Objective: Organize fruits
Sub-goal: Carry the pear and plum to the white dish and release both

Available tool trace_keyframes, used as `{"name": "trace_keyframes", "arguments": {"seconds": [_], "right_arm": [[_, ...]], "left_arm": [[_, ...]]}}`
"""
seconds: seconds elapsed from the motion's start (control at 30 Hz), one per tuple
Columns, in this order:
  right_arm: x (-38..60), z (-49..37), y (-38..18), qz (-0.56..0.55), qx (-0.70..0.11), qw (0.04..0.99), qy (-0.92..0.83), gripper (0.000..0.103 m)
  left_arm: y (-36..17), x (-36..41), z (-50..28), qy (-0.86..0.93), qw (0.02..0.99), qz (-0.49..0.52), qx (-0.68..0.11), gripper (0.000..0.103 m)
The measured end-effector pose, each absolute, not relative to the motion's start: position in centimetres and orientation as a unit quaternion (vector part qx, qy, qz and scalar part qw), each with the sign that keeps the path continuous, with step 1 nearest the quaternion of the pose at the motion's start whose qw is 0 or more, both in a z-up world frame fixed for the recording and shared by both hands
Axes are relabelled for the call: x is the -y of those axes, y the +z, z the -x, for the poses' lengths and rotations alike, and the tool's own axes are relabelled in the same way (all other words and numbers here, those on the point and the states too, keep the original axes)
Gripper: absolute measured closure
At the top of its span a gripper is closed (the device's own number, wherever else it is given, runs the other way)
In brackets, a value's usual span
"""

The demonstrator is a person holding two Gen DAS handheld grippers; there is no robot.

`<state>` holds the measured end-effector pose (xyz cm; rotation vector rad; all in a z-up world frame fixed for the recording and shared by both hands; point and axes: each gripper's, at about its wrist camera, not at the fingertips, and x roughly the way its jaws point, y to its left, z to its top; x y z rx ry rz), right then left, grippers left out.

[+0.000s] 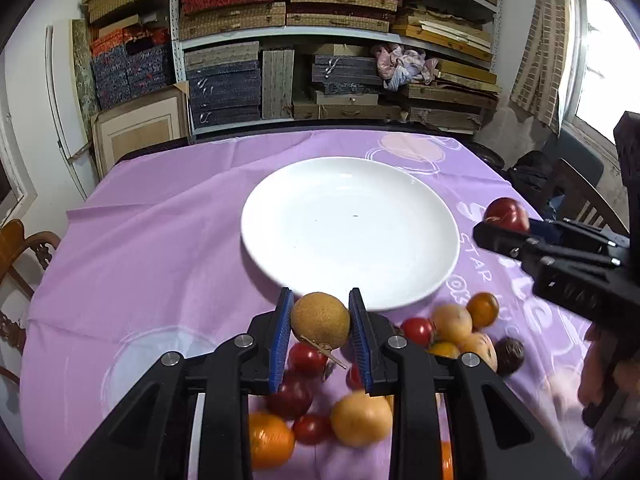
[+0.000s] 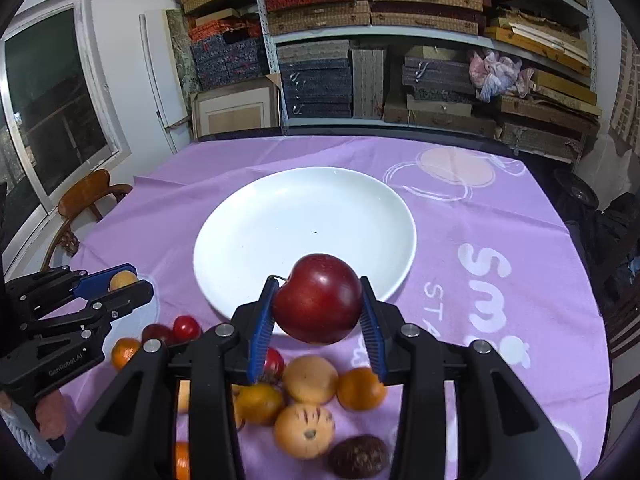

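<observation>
The left tool [image 1: 320, 322] is clenched on a round tan fruit [image 1: 320, 319], its blue pads pressed to either side of the fruit, which hangs above the cloth with a dry stem poking out underneath. Just ahead of its fingertips lies the near rim of a white plate [image 1: 348, 224], bare of fruit, on the purple cloth [image 1: 160, 248] that covers the bench. Below and behind the tips sits the loose heap: small red fruits [image 1: 306, 358], a pale orange one [image 1: 361, 418] and a deeper orange one [image 1: 270, 438]. To the tool's right lie more orange and yellow pieces and a dark brown fruit [image 1: 510, 354].

The right tool [image 2: 318, 312] grips a dark red apple [image 2: 318, 298], lifted clear of the bench, its stem pointing toward the left pad. The plate [image 2: 280, 216] begins directly beyond the apple, with nothing between the two. Under and behind this tool lie a tan fruit [image 2: 310, 378], an orange [image 2: 360, 388], a speckled yellow fruit [image 2: 304, 430] and a dark brown one [image 2: 358, 458]. Off to its left the other tool shows with its tan fruit between the pads, and small red fruits [image 2: 186, 328] lie on the cloth between the two tools.

Beyond the bench, shelves [image 1: 320, 40] stacked with flat boxes fill the wall, and a wooden chair [image 2: 86, 196] stands at the bench's left edge.
</observation>
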<state>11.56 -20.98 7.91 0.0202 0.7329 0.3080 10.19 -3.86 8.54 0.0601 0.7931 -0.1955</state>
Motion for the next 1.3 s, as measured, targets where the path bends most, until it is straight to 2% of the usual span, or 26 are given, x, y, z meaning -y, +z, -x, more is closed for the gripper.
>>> {"name": "trace_keyframes", "arguments": {"seconds": [0.2, 0.47, 0.5, 0.53, 0.6, 0.77, 0.8, 0.83, 0.87, 0.9, 0.93, 1.0, 1.13, 1.3], "right_arm": [[19.1, -17.2, 3.7, 0.016, -0.401, 0.906, 0.131, 0.064], [18.2, -19.8, 1.3, 0.037, -0.421, 0.897, 0.132, 0.064], [18.2, -19.9, 1.1, 0.035, -0.424, 0.895, 0.133, 0.064], [18.1, -20.1, 1.0, 0.034, -0.426, 0.894, 0.134, 0.063], [18.0, -20.2, 0.7, 0.042, -0.428, 0.893, 0.132, 0.062], [18.8, -18.2, 3.6, 0.038, -0.392, 0.91, 0.126, 0.061], [19.2, -17.2, 4.6, 0.034, -0.378, 0.917, 0.125, 0.056], [20.0, -15.8, 6.0, 0.026, -0.356, 0.926, 0.124, 0.05], [20.8, -14.2, 7.3, 0.019, -0.335, 0.934, 0.12, 0.029], [21.6, -12.4, 8.3, 0.012, -0.308, 0.944, 0.114, 0.004], [22.6, -10.3, 9.2, 0.004, -0.278, 0.955, 0.108, 0.004], [24.3, -6.5, 10.0, 0.001, -0.232, 0.965, 0.123, 0.004], [26.9, -0.9, 8.2, 0.002, -0.2, 0.976, 0.087, 0.004], [30.5, 1.1, 4.3, -0.079, -0.23, 0.967, 0.078, 0.004]], "left_arm": [[5.2, 4.9, -17.0, -0.08, 0.898, -0.02, -0.431, 0.074], [3.0, 5.2, -19.2, -0.092, 0.883, -0.014, -0.46, 0.074], [3.1, 5.3, -19.2, -0.091, 0.884, -0.015, -0.457, 0.072], [3.2, 5.4, -19.3, -0.09, 0.885, -0.02, -0.456, 0.065], [3.4, 5.3, -19.3, -0.084, 0.888, -0.025, -0.451, 0.056], [5.2, 3.9, -18.1, -0.076, 0.894, -0.006, -0.441, 0.052], [5.9, 3.3, -17.5, -0.075, 0.897, 0.0, -0.435, 0.048], [6.9, 2.5, -16.7, -0.069, 0.902, 0.005, -0.425, 0.039], [8.1, 1.5, -15.5, -0.06, 0.91, 0.008, -0.41, 0.034], [8.8, 0.6, -14.3, -0.054, 0.916, 0.011, -0.397, 0.024], [9.6, -0.6, -12.7, -0.044, 0.924, 0.014, -0.38, 0.015], [10.3, -2.7, -9.6, -0.022, 0.935, 0.017, -0.354, 0.005], [8.7, -5.5, -4.3, 0.001, 0.938, 0.018, -0.345, 0.005], [4.7, -5.0, -1.2, -0.001, 0.932, -0.006, -0.363, 0.005]]}}
